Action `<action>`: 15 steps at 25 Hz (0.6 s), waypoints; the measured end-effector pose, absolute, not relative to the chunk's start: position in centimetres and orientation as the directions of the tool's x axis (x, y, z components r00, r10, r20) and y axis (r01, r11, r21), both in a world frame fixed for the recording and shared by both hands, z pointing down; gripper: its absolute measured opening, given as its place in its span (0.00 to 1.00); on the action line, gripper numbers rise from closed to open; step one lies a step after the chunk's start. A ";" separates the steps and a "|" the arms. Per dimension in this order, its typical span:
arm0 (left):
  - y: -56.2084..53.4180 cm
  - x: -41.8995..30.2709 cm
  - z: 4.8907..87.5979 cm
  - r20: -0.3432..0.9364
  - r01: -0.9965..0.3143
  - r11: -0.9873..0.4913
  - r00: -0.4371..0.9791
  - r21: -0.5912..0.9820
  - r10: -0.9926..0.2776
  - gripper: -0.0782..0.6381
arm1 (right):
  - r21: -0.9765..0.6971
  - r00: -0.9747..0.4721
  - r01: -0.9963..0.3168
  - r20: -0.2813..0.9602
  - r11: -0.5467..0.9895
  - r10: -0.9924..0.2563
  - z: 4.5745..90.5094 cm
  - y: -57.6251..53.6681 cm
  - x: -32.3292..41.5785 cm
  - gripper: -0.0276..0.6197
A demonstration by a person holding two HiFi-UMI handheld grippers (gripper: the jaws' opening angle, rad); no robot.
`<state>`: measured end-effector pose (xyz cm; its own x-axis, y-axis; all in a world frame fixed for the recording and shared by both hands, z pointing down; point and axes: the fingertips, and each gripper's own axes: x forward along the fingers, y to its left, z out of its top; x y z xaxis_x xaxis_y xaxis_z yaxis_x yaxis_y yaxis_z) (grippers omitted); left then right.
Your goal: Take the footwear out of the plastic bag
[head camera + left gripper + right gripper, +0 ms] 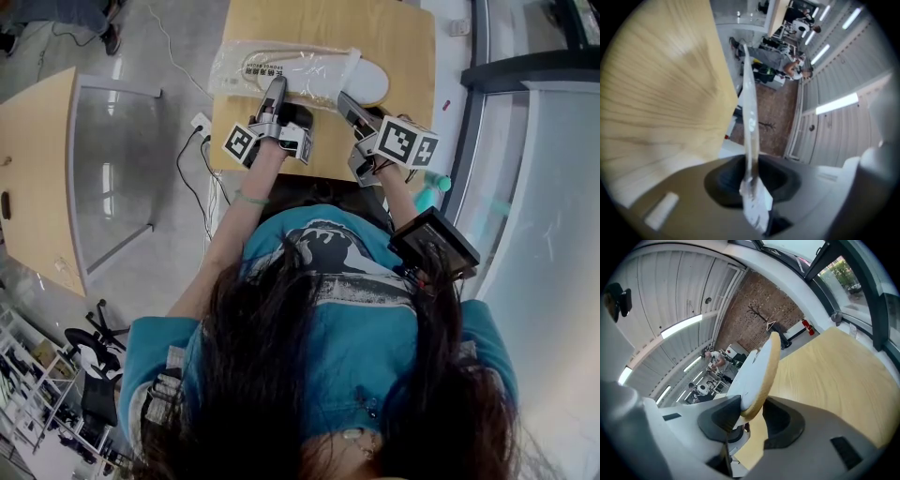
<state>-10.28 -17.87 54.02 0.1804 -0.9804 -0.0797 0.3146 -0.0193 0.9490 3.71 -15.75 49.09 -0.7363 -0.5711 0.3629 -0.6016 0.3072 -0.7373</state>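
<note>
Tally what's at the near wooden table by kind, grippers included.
plastic bag: 1
slipper: 1 showing, half out of the bag
grippers: 2 (left gripper, right gripper)
Total: 4

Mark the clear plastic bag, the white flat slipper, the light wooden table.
clear plastic bag (750,117), left gripper view, pinched edge.
white flat slipper (750,376), right gripper view, white face.
light wooden table (394,47), head view, bare top.
</note>
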 end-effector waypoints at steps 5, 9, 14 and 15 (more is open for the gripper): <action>-17.8 -10.4 54.4 -0.027 0.110 0.004 0.277 0.994 -0.961 0.26 | -0.737 -0.731 -0.609 0.378 0.294 -0.568 49.3 -15.7 4.1 0.23; -17.9 -14.1 55.6 -0.008 0.225 0.023 0.137 0.974 -0.991 0.26 | -0.769 -0.761 -0.566 0.350 0.296 -0.546 48.8 -15.4 5.2 0.22; -18.0 -16.0 56.3 0.001 0.220 0.023 0.098 0.975 -0.995 0.20 | -0.806 -0.814 -0.494 0.297 0.326 -0.499 48.1 -14.9 6.2 0.20; -18.1 -16.2 56.2 -0.002 0.208 0.021 0.108 0.978 -0.994 0.16 | -0.812 -0.818 -0.486 0.292 0.323 -0.495 47.9 -14.9 6.1 0.20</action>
<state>-16.22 -18.10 56.20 0.1081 -0.9941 -0.0015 0.2077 0.0211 0.9780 6.05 -14.86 47.95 -0.8182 -0.4952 0.2922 -0.4856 0.3232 -0.8122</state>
